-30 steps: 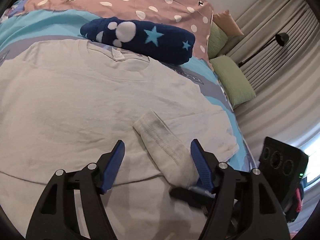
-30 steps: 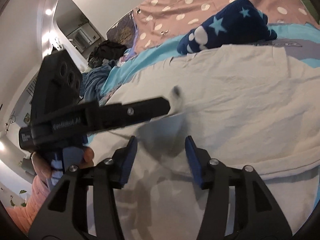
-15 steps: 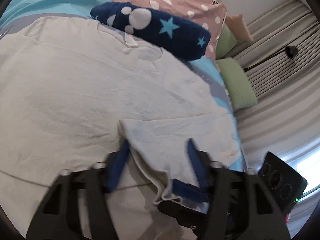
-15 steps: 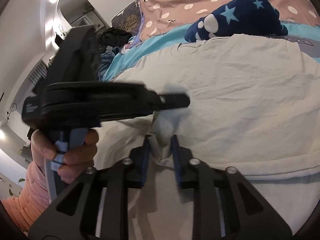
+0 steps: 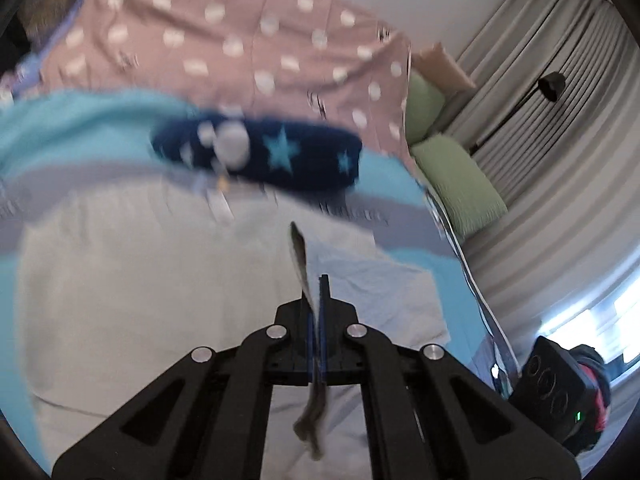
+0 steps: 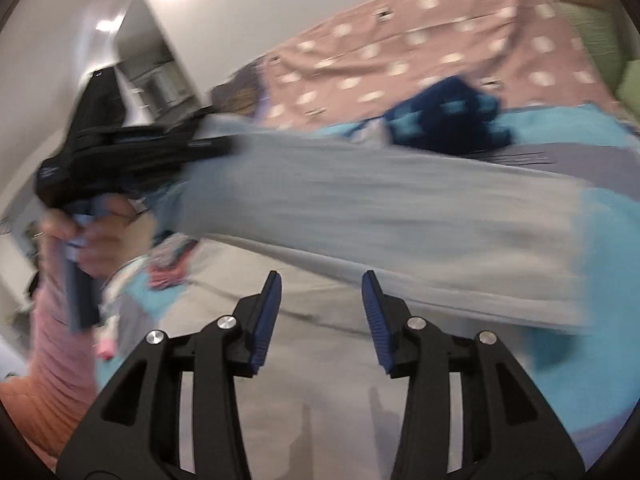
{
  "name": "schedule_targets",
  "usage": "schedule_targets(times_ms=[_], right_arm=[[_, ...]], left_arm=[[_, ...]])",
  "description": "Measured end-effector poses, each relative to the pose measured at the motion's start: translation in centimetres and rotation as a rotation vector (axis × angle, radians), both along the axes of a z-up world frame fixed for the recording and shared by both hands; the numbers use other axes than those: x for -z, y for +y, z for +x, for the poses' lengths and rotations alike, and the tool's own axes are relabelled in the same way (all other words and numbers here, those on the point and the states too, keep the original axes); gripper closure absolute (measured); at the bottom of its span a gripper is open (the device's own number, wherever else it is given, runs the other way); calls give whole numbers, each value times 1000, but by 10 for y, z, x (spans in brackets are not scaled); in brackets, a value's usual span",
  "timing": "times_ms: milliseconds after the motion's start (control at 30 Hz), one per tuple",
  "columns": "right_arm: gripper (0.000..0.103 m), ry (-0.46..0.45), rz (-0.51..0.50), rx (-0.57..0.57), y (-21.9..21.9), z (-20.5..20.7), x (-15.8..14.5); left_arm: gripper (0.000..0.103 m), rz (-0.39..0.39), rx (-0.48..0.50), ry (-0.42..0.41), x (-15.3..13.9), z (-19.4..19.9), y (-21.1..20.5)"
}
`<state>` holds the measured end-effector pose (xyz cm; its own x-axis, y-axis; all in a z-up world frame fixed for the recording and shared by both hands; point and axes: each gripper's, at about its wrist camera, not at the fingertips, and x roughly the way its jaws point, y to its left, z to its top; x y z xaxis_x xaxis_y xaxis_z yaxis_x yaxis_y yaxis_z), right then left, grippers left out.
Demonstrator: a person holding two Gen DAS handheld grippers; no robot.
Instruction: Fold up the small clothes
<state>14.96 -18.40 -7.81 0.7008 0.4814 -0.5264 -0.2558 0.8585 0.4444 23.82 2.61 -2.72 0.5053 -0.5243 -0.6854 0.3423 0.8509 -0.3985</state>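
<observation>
A white T-shirt [image 5: 132,280] lies spread on the bed. My left gripper [image 5: 318,292] is shut on a fold of the shirt's edge; the pinched cloth stands up between the fingers and hangs out behind them. In the right wrist view the left gripper [image 6: 212,146] holds the shirt [image 6: 380,208] lifted in a stretched band above the bed. My right gripper [image 6: 318,284] is open and empty, just below that lifted band. Both views are motion-blurred.
A navy fleece roll with stars [image 5: 260,156] lies behind the shirt, with a pink dotted cover [image 5: 240,52] beyond it. Green pillows [image 5: 456,176] and curtains [image 5: 560,200] are at the right. Small pink clothes [image 6: 166,270] lie at the bed's left.
My left gripper closed on the shirt's edge and lifted it up and across. My right gripper, shut on the cloth half a second ago, has opened and let go.
</observation>
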Motion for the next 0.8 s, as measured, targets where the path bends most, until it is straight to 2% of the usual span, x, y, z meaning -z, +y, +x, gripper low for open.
schedule_targets(times_ms=[133,267,433,533,600,700,733,800], right_arm=[[57,53,-86,176,-42,-4,17],[56,146,-141,261,-60,-1,40],[55,218,-179,250,-57,8,61],[55,213,-227,249,-54,12,64],[55,196,-260,246,-49,19,62],[55,157,-291,202,-41,31,56],[55,154,-281,172,-41,36,55],[55,177,-187,101,-49,46,57]], left_arm=[[102,53,-117,-59,-25,7,48],[102,86,-203,-33,-17,9,92],[101,117,-260,48,14,16,118],[101,117,-297,86,27,23,130],[101,88,-314,106,30,28,139],[101,92,-326,109,30,28,143],[101,91,-327,117,30,29,145],[101,87,-328,131,33,30,144]])
